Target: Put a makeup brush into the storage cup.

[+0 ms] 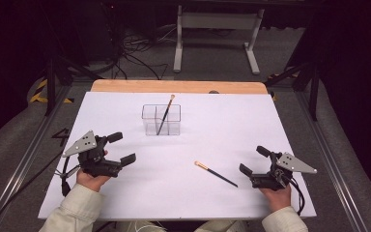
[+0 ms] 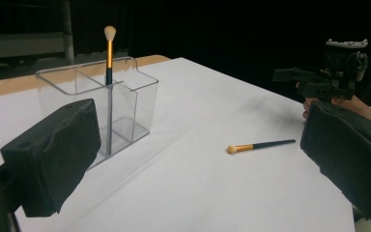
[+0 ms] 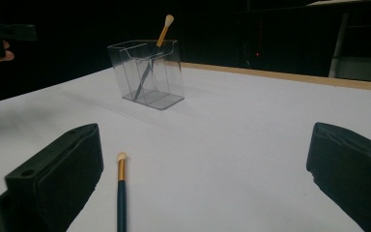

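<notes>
A clear plastic organizer (image 1: 161, 120) (image 2: 96, 104) (image 3: 149, 75) with compartments stands on the white table sheet, toward the back centre. One makeup brush (image 1: 165, 113) (image 2: 109, 53) (image 3: 160, 36) leans upright inside it, tuft up. A second brush (image 1: 215, 173) (image 2: 260, 145) (image 3: 121, 193) with a dark handle and gold ferrule lies flat on the sheet. My right gripper (image 1: 254, 160) (image 3: 203, 179) is open, just right of the lying brush's handle end. My left gripper (image 1: 121, 148) (image 2: 198, 159) is open at the left, with nothing between its jaws.
The white sheet (image 1: 125, 193) covers a wooden table whose far edge (image 1: 178, 86) shows as a bare strip. Beyond it are a white stand frame (image 1: 217, 38) and floor cables. Metal rails run along both sides.
</notes>
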The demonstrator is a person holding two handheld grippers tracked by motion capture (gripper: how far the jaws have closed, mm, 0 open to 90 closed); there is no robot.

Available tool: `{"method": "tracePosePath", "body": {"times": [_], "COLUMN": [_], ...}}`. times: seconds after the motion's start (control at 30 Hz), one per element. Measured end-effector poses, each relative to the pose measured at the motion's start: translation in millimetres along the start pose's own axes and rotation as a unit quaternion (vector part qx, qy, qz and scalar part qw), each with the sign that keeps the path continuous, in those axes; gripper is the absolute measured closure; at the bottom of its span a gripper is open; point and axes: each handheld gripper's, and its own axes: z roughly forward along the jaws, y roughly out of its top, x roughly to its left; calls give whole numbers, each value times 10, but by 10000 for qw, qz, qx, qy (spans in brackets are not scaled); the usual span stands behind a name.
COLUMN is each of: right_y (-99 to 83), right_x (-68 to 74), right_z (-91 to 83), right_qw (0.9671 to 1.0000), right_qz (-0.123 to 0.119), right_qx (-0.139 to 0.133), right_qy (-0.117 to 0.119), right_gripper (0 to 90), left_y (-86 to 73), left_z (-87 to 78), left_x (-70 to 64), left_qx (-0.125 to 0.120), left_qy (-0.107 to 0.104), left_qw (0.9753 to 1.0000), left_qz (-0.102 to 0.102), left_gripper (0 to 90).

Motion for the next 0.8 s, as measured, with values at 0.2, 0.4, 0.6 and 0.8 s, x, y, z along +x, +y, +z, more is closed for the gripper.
{"method": "tracePosePath", "body": {"times": [0.2, 0.4, 0.6, 0.8], "right_y": [29, 81, 125, 171], "right_x": [10, 26, 54, 71], "right_z": [-4, -3, 23, 25], "right_qw": [10000, 10000, 10000, 9999], "right_qz": [1, 18, -18, 29], "right_qx": [-1, 54, 55, 16], "right_qy": [18, -7, 76, 158], "right_gripper": [2, 2, 2, 1], "left_y": [-126, -239, -271, -304], "left_z": [-61, -69, -49, -47], "left_x": [17, 22, 28, 49], "left_qx": [-20, 114, 183, 177], "left_qy": [113, 199, 248, 259], "left_qw": [9999, 9997, 9995, 9995], "left_qz": [-12, 4, 42, -22], "left_gripper": [14, 13, 12, 12]}}
